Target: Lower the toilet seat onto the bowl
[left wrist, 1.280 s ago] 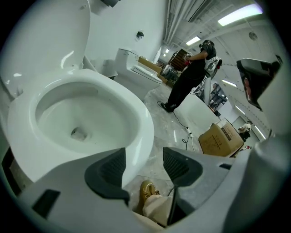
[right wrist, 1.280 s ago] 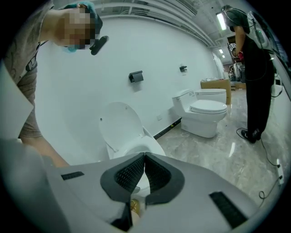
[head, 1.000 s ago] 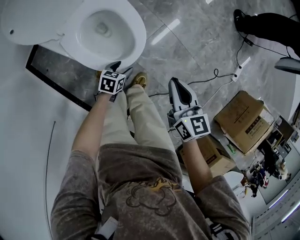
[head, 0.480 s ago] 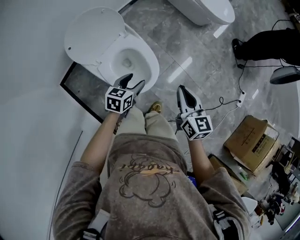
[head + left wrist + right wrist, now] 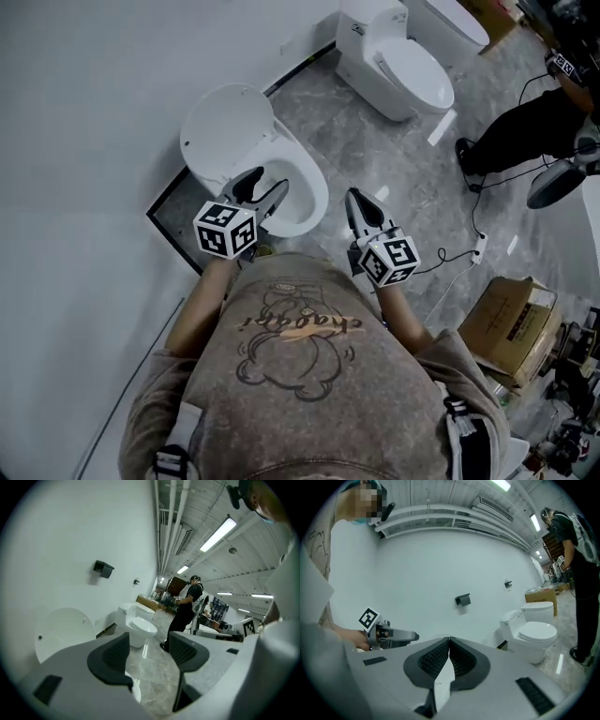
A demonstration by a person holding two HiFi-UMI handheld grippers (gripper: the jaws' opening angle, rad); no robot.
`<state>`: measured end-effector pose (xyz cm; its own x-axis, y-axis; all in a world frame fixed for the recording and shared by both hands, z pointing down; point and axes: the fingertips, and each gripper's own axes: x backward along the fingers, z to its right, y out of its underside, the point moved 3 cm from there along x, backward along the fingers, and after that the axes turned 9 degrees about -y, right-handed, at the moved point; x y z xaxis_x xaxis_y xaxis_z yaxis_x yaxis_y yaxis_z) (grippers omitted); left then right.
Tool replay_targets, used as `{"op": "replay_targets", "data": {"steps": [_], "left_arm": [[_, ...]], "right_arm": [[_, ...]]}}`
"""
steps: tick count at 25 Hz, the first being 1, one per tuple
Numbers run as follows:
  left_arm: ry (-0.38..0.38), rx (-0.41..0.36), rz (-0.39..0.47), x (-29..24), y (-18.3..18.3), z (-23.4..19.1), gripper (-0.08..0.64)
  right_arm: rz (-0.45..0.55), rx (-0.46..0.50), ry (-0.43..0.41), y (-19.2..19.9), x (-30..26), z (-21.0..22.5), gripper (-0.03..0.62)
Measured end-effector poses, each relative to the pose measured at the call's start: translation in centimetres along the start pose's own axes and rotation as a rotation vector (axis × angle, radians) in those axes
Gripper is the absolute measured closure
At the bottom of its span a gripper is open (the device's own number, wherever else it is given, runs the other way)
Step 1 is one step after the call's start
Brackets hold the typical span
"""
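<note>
Your step in hand is the approach. The seat (image 5: 228, 122) stands raised behind the bowl (image 5: 317, 199), leaning back towards the wall. I cannot tell whether ring and lid are stacked together there. Your left gripper (image 5: 266, 184) hangs just above the bowl's near rim, jaws spread with nothing between them. Your right gripper (image 5: 356, 200) is just right of the bowl, over the floor (image 5: 375, 141), jaws pressed together and empty.

Reach the left one across the bowl to the seat's top edge. Take that edge between the pads (image 5: 117, 651), or hook one behind it, and tip it forward. Past upright, its own weight will likely pull it down. Brake it and guide it until it lies on the bowl's rim instead of slamming.

The seat is a thin, rounded oval of glossy white plastic, probably slippery. The bowl is smooth glazed ceramic with a curved lip. The pads are dark and ribbed, which should help the grip. Around the bowl the floor is polished grey stone.
</note>
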<state>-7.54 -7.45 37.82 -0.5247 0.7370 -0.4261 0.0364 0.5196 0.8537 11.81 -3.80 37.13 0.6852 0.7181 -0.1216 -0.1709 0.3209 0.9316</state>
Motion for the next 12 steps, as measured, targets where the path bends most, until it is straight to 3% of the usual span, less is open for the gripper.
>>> {"op": "replay_targets", "data": {"steps": [4, 10, 12], "left_arm": [[-0.014, -0.049, 0.121, 2.4, -2.9, -0.1, 0.322], [-0.047, -0.043, 0.248, 5.7, -3.3, -1.6, 0.544], [-0.066, -0.047, 0.275, 6.4, -3.0, -2.1, 0.551]], "right_arm": [[0.033, 0.042, -0.008, -1.6, -0.8, -0.9, 0.565], [0.052, 0.096, 0.013, -2.6, -1.0, -1.3, 0.565], [0.051, 0.11, 0.016, -2.6, -1.0, -1.3, 0.565]]}}
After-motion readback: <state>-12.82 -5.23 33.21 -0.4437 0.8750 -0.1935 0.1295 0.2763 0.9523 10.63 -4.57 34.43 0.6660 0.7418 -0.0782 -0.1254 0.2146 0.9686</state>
